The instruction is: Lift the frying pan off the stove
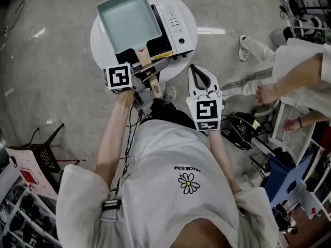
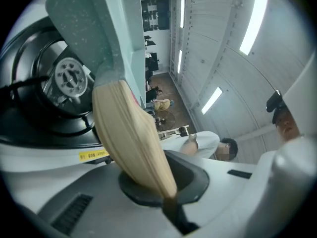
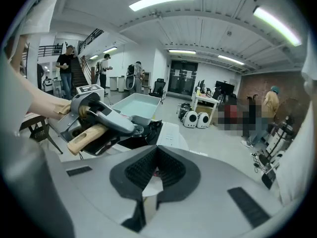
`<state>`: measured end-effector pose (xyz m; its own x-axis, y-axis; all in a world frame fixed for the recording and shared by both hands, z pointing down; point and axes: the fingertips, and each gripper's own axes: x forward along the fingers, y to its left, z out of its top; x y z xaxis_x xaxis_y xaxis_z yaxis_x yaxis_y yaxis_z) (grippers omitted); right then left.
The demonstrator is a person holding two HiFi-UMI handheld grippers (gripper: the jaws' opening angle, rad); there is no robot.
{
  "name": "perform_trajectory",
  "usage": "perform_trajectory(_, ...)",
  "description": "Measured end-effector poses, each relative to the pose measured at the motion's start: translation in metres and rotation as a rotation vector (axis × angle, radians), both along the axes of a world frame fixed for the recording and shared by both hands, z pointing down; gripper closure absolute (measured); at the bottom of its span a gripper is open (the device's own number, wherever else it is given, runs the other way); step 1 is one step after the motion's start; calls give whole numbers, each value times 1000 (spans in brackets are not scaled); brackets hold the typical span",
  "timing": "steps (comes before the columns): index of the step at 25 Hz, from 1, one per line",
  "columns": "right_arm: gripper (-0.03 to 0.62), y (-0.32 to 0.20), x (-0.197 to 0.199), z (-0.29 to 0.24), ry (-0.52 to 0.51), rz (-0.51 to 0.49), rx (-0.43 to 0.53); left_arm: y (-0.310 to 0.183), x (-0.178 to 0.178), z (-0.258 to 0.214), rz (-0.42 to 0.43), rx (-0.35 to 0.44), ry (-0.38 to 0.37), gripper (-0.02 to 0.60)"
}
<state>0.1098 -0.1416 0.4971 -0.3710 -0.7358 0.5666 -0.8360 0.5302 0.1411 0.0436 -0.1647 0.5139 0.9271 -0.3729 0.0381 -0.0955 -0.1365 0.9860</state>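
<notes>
The pan, a pale teal rectangle with a wooden handle, sits over the left half of the stove. In my left gripper view it tilts with its underside raised above the round burner, apart from it. My left tongs are clenched on the end of that handle, which points back toward me over the near rim of the round white table. The stove's white control panel lies bare to the right of the pan. My right tongs hang just off the table's near edge, to the right of the handle and touching neither pan nor stove; their pads are pressed together with nothing between them. From that side I see my left tongs across the handle and the pan beyond them. On the floor to my left is a black stool. To my right, well apart from the table, a seated person reaches out a hand among cluttered shelves. Far across the room, other people stand by a staircase.
</notes>
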Motion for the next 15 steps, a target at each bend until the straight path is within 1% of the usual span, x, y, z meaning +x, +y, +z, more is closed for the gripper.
perform_trajectory(4,591,-25,-7,-23,-17,-11,78,-21,-5,-34,9,131,-37,584)
perform_trajectory(7,591,-36,-8,-44,-32,-21,138,-30,-5,-64,6,212,-62,584)
perform_trajectory(12,591,-53,-12,-86,-63,-31,253,-46,-7,-124,9,410,-161,584)
perform_trajectory(15,591,-65,-16,-108,-83,-38,331,-52,-8,-155,0,518,-198,584)
